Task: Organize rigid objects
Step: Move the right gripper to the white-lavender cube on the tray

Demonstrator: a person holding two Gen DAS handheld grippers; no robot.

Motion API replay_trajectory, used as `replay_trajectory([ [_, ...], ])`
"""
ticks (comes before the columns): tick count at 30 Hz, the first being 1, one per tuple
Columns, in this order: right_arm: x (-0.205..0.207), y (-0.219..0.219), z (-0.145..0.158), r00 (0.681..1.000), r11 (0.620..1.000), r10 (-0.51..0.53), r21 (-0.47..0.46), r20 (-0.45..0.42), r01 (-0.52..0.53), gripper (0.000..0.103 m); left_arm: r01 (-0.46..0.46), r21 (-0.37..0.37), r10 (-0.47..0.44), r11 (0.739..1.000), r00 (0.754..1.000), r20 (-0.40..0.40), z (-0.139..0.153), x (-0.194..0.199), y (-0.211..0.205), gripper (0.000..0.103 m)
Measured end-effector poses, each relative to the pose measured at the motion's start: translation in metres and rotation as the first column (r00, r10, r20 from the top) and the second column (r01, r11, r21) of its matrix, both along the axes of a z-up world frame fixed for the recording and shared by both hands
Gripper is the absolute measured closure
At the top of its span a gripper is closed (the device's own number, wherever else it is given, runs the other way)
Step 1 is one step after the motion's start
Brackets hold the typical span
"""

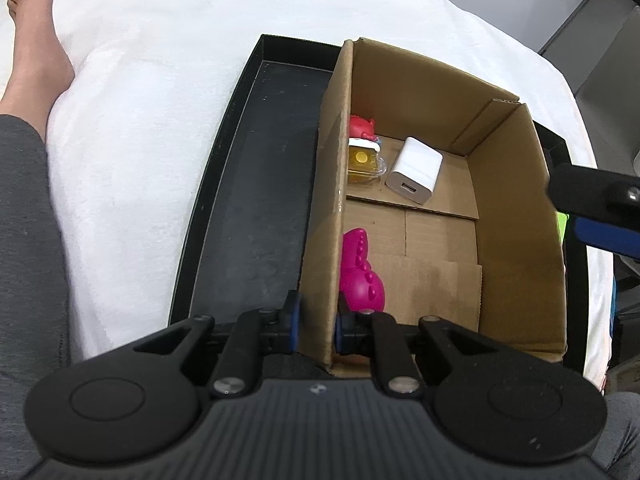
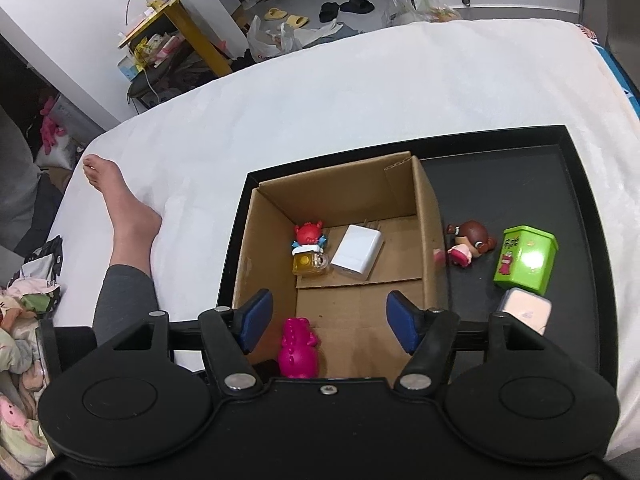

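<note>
While the left gripper point(image 1: 318, 316) clamps the brown cardboard box's point(image 1: 516, 216) side wall | right gripper point(image 2: 328, 320) apart, empty, above it | magenta plastic toy point(image 2: 299, 348) at box's near edge | box in black tray point(image 2: 580, 208)

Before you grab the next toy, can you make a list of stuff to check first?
1. Left gripper pinches the cardboard box wall to steady it: ok.
2. Right gripper is open with nothing between its fingers: ok.
3. Pink toy, white charger and red figurine lie inside the box: ok.
4. Doll figurine, green tin and small pale box wait on the black tray: not ok, not yet packed.
5. Bare floor left in the box: ok.
</note>
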State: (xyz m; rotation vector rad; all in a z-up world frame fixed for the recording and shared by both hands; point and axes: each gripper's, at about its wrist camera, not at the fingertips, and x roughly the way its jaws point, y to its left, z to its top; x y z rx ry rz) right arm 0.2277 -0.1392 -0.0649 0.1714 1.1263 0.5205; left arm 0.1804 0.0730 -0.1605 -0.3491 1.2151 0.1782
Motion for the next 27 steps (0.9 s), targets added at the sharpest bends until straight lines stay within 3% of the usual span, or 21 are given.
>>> replay_trajectory([
  [14, -0.004, -0.041, 0.014, 1.000, 1.000, -0.013, 0.004, 0.026, 0.013, 0.032, 0.006, 0.025, -0.006, 1.000, 1.000, -0.005, 0.001, 0.003, -0.001, 0.089],
  [27, -0.002, -0.077, -0.001, 0.997, 0.997, -0.076, 0.016, -0.009, 0.076, 0.032, 0.014, 0.027, -0.014, 1.000, 1.000, -0.007, 0.002, 0.003, 0.001, 0.089],
])
